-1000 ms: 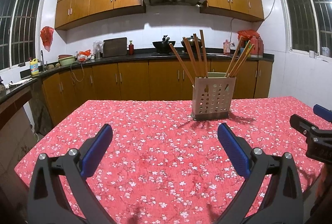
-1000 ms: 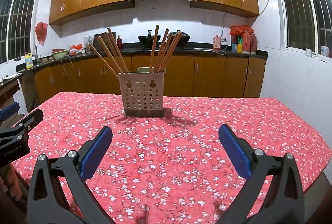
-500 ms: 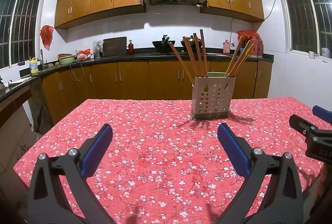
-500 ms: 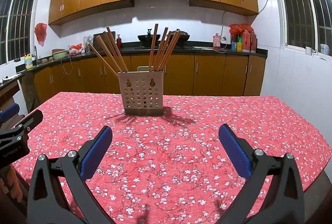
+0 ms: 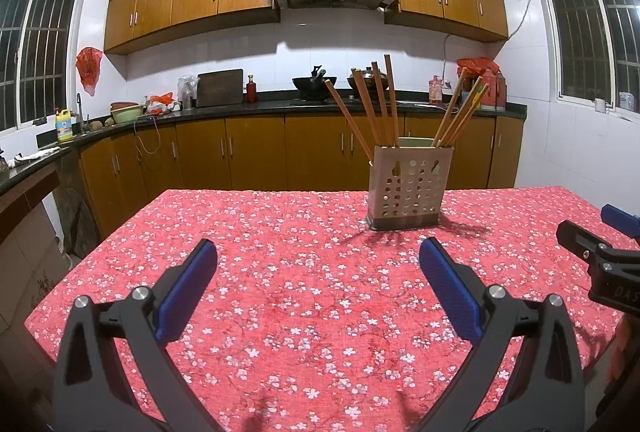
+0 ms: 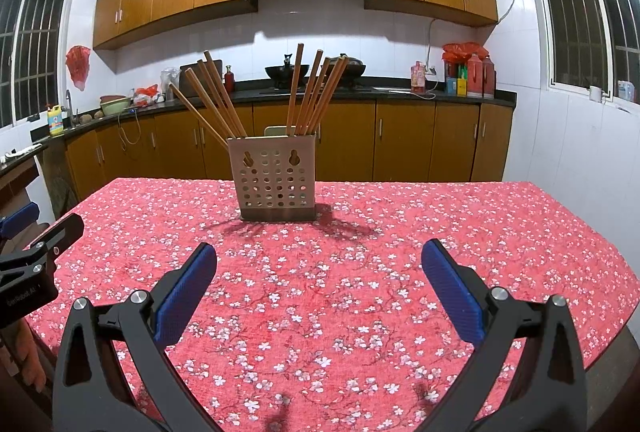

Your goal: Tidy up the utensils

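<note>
Left wrist view: the left claw is held wide apart and empty above the tabletop. The holder is seen ahead to the right, chopsticks standing in two leaning clusters inside.

Right wrist view: the right claw is likewise spread, nothing gripped. The holder stands well apart, straight ahead. No loose utensils are seen on the cloth; sorting is judged done or nearly so.

Both the left gripper and right gripper hover level, side by side, jaws spread wide, holding nothing.
</note>
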A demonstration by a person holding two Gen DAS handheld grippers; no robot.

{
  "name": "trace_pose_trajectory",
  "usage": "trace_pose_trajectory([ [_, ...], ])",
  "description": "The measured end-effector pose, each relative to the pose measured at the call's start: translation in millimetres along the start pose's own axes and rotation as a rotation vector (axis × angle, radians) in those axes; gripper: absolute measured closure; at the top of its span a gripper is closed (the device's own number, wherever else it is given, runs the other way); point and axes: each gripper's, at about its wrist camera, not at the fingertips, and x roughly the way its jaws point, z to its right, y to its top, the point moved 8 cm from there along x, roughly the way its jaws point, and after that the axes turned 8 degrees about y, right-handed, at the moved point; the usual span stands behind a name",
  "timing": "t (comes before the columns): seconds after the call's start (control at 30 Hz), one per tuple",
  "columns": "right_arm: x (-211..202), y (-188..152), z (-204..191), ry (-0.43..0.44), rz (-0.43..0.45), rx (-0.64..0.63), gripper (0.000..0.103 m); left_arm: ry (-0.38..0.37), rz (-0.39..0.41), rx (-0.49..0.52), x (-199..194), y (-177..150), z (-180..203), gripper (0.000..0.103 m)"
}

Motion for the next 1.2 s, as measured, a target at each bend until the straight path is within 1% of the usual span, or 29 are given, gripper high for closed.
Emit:
trace_pose_trajectory([
  [1.2, 0.8, -3.5, -0.1, 0.002, -0.005, 0.013, 0.002, 0.001, -0.002, -0.001, -0.5, 1.2, 0.2, 0.004],
])
